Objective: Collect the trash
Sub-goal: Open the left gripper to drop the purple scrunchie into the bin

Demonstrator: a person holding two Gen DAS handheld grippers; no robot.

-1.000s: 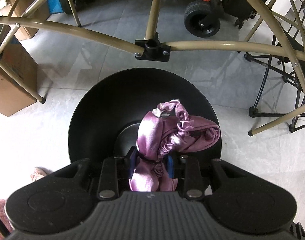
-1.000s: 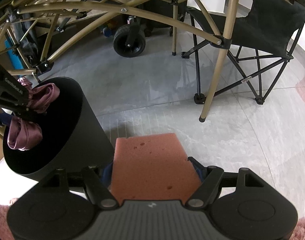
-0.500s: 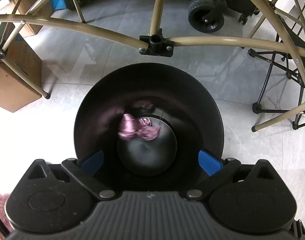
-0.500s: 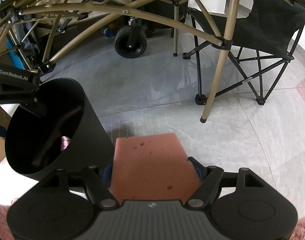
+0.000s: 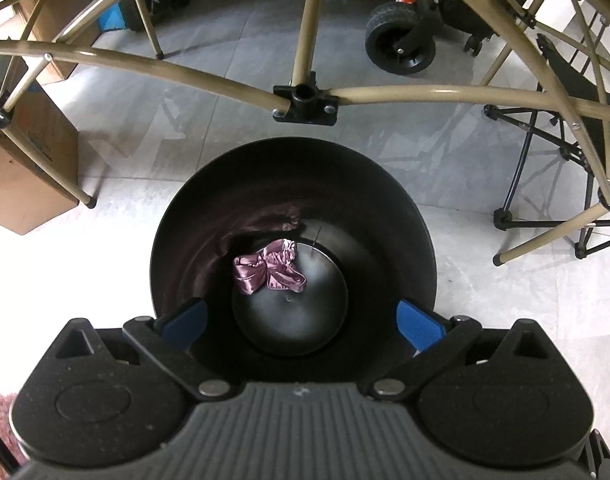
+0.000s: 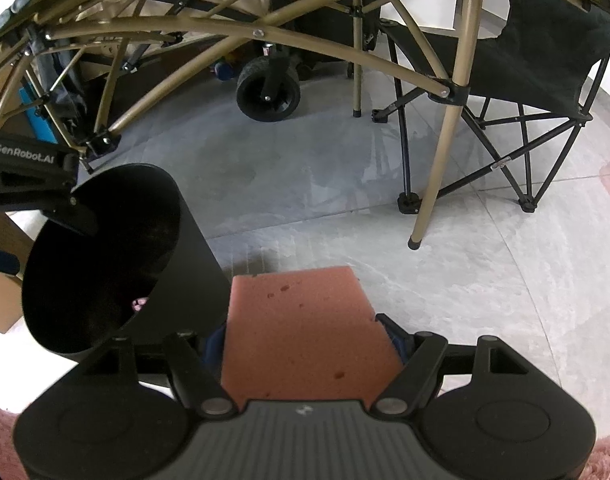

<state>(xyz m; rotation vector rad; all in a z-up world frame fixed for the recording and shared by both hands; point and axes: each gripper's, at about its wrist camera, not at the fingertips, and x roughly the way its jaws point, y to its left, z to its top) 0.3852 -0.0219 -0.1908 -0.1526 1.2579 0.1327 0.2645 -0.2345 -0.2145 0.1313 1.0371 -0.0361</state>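
Note:
A black round bin (image 5: 409, 240) stands on the grey floor. A pink satin cloth (image 5: 267, 266) lies at its bottom. My left gripper (image 5: 301, 320) hangs open and empty over the bin's mouth, its blue pads (image 5: 419, 326) wide apart. In the right wrist view the bin (image 6: 185, 248) is at the left with the left gripper (image 6: 37, 184) above its rim. My right gripper (image 6: 305, 336) is shut on a pink-orange sponge (image 6: 305, 328), to the right of the bin and above the floor.
Tan folding-table legs (image 5: 425, 94) arch over the bin. A cardboard box (image 5: 21, 172) stands at the left. A black folding chair (image 6: 525, 60) and a black wheel (image 6: 269, 92) stand beyond. A pink rug (image 6: 609, 456) lies at the near edge.
My left gripper opened and let go of the pink cloth, which fell to the bottom of the bin. The right gripper kept still with the sponge.

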